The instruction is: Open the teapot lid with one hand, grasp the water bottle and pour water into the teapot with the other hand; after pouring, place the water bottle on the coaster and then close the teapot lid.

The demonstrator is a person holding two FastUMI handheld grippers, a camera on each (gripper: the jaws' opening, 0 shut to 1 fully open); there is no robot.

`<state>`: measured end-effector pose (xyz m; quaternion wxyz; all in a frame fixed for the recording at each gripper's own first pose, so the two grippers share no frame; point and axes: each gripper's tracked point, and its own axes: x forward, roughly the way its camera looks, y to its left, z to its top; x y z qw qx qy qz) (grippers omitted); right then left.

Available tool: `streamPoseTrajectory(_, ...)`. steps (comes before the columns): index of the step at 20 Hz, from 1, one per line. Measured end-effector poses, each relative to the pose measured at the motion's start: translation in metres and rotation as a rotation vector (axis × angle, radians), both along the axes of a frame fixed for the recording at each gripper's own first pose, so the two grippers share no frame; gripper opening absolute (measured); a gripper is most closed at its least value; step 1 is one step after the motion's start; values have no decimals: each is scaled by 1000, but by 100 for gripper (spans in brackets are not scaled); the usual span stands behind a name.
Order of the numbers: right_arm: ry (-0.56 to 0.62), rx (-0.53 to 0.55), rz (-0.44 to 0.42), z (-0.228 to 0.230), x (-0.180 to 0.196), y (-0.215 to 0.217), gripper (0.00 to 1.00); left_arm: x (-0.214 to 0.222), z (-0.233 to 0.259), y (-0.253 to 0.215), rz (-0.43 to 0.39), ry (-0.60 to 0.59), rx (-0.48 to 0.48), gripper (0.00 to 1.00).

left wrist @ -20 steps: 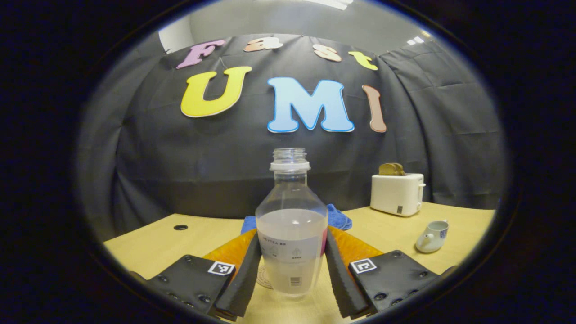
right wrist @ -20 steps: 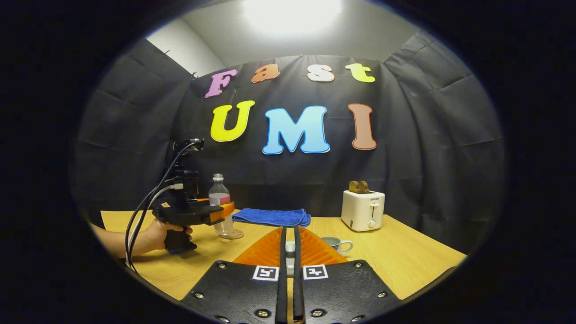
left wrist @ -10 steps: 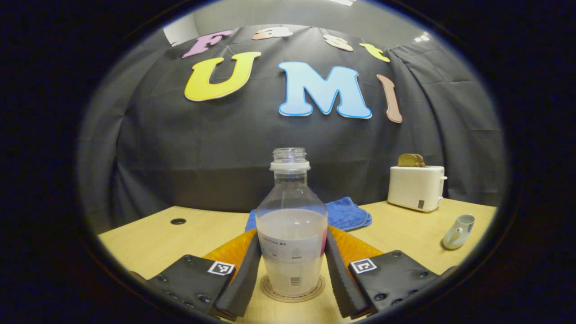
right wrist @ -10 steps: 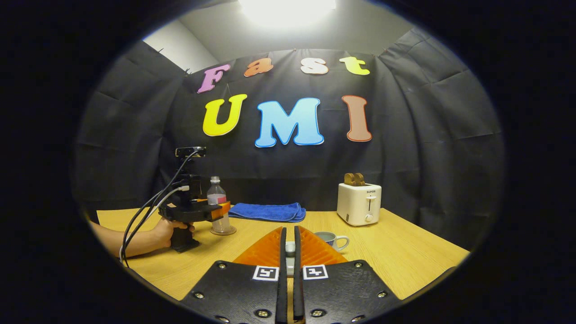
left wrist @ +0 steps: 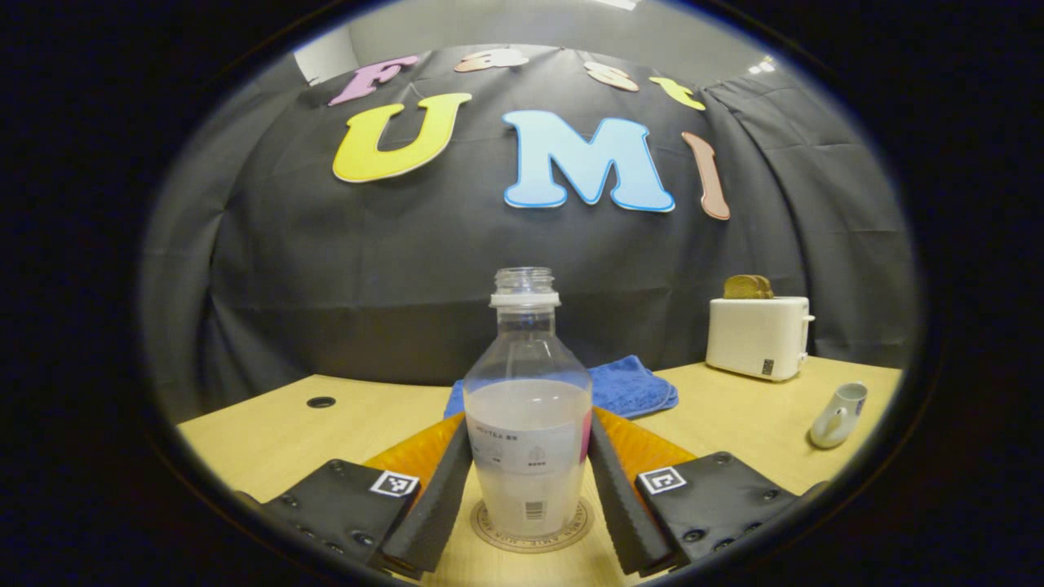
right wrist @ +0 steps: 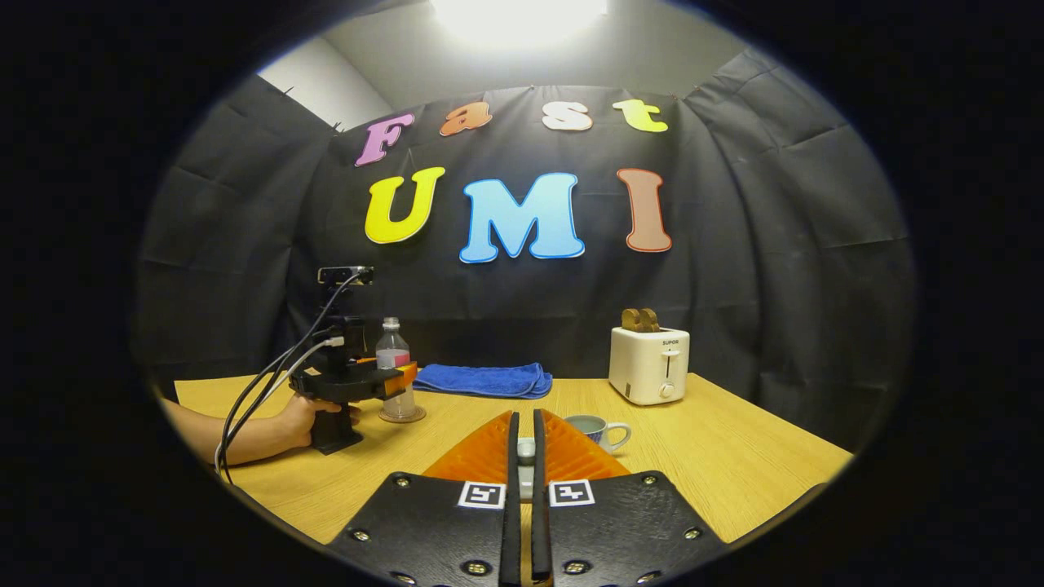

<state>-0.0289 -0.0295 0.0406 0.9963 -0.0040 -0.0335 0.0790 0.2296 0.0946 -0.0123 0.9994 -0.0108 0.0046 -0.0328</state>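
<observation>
The clear water bottle (left wrist: 528, 440), uncapped and about half full, stands upright on the round coaster (left wrist: 534, 528). My left gripper (left wrist: 528, 424) is shut on the bottle, one finger pressing each side. In the right gripper view that same gripper (right wrist: 404, 377) is held by a hand at the table's left, with the bottle (right wrist: 395, 367) on the coaster (right wrist: 402, 417). My right gripper (right wrist: 523, 424) is shut on the small white teapot lid (right wrist: 526, 452), held just short of the open white teapot (right wrist: 595, 430). In the left gripper view the teapot (left wrist: 836, 405) sits at the far right.
A white toaster (right wrist: 650, 365) with bread in it stands at the back right of the wooden table (right wrist: 734, 465). A folded blue cloth (right wrist: 481, 379) lies by the back wall, behind the bottle. A cable hole (left wrist: 320, 402) sits in the table's left part.
The left gripper has swung left and lowered the bottle onto the coaster. The right gripper, still holding the lid, has shifted slightly.
</observation>
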Motion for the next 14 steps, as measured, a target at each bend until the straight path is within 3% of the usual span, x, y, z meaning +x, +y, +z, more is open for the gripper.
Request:
streamPoseTrajectory(4,-1,-2,3,1,-2,1,5,-6,6,6,19,-11,-46,100)
streamPoseTrajectory(14,0,-5,-4,0,-7,0,5,-42,27,-3,21,-57,-34,100)
